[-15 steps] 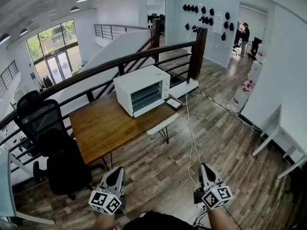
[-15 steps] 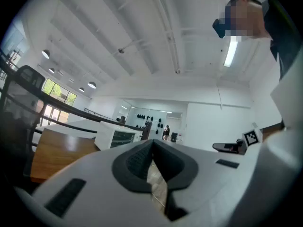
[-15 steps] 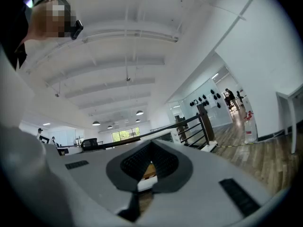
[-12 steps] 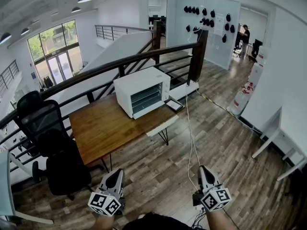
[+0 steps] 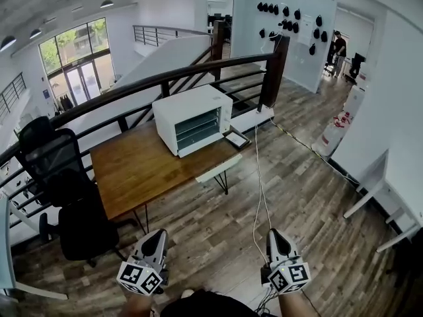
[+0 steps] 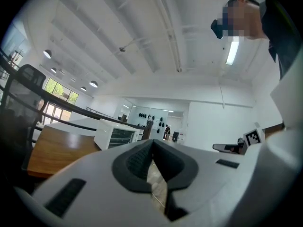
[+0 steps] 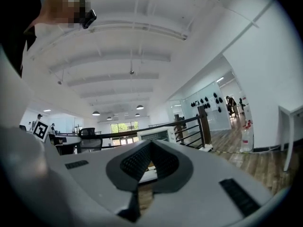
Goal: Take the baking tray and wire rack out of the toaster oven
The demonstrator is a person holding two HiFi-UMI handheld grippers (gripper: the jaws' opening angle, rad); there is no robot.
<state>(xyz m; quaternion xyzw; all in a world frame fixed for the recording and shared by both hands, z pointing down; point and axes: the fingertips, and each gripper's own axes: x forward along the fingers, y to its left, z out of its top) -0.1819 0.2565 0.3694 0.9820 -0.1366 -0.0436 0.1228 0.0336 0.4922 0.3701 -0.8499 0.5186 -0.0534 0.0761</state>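
Note:
A white toaster oven (image 5: pixel 193 120) stands at the far right of a wooden table (image 5: pixel 142 170), its glass door closed. Racks show dimly behind the glass; I cannot make out the baking tray or wire rack apart. The oven also shows small in the left gripper view (image 6: pixel 116 135) and in the right gripper view (image 7: pixel 156 135). My left gripper (image 5: pixel 157 236) and right gripper (image 5: pixel 273 234) hang low near the bottom of the head view, well short of the table. Both are shut and hold nothing.
A black office chair (image 5: pixel 59 177) stands left of the table. A dark railing (image 5: pixel 198 78) runs behind it. A small framed item (image 5: pixel 236 139) lies beside the oven. A white cable (image 5: pixel 259 177) trails across the wooden floor. A white desk (image 5: pixel 396 190) sits right.
The view has shifted slightly toward the table and left. Both grippers sit a little lower and more inward in the frame, still shut.

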